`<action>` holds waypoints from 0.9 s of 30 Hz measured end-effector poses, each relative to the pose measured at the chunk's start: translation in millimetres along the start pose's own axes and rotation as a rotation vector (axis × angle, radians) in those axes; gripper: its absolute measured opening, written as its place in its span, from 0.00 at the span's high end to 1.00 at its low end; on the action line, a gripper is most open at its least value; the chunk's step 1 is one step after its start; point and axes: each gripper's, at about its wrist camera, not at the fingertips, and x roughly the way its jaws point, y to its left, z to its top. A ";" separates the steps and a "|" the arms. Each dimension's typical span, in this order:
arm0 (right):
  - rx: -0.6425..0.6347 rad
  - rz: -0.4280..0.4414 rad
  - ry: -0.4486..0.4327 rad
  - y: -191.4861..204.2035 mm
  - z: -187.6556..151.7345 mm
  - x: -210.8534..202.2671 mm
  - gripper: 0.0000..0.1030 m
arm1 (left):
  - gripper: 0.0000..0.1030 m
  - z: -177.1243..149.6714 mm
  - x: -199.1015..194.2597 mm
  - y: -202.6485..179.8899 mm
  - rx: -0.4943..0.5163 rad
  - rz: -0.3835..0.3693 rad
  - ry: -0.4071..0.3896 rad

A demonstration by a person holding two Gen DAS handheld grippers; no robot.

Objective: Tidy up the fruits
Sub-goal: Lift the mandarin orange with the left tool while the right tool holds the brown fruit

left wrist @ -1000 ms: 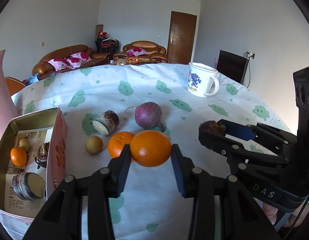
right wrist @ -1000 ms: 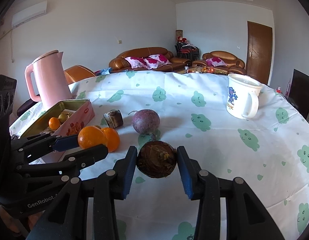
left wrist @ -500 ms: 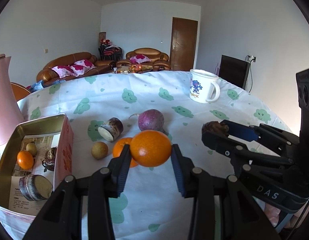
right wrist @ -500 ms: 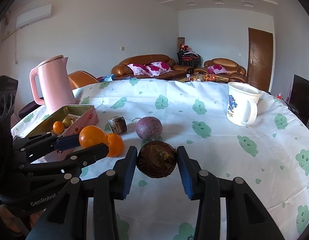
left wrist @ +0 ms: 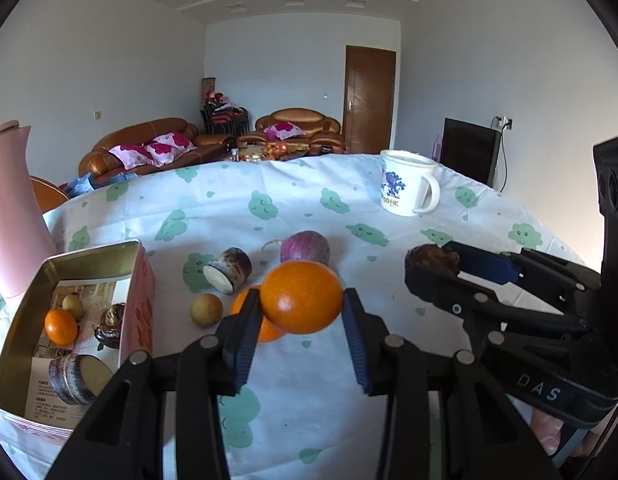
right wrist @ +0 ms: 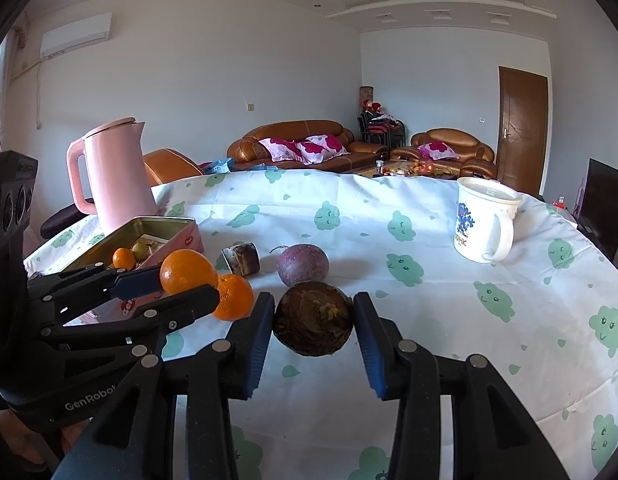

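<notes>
My left gripper [left wrist: 300,306] is shut on an orange [left wrist: 302,297] and holds it above the table; the same orange [right wrist: 188,272] shows in the right wrist view. My right gripper [right wrist: 313,320] is shut on a brown, rough round fruit [right wrist: 313,323], also lifted. On the cloth lie a second orange [left wrist: 251,320], a small yellowish fruit [left wrist: 206,309], a cut brown piece [left wrist: 228,269] and a purple round fruit [left wrist: 306,247]. An open tin box [left wrist: 13,360] at the left holds a small orange [left wrist: 60,326] and several other pieces.
A pink kettle [right wrist: 113,176] stands behind the tin box at the left. A white mug [right wrist: 485,220] stands at the far right of the round table [right wrist: 429,264] with its green-patterned cloth. Sofas and a door lie beyond the table.
Both grippers have tipped upward a little with their fruits still held, so the table and its objects sit lower in both views. Nothing on the table has moved.
</notes>
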 end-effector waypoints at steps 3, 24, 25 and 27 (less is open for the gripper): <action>-0.003 0.000 -0.010 0.6 0.0 -1.9 0.58 | 0.60 -0.1 -2.2 -0.4 0.003 0.004 -0.011; -0.023 0.005 -0.087 4.2 -1.1 -15.3 0.58 | 0.60 0.3 -11.8 -1.8 0.012 0.027 -0.063; -0.024 0.004 -0.090 4.4 -1.2 -15.6 0.58 | 0.60 0.2 -12.5 -1.9 0.012 0.028 -0.066; -0.025 0.004 -0.094 4.3 -0.9 -16.4 0.58 | 0.60 0.1 -13.9 -2.0 0.012 0.031 -0.073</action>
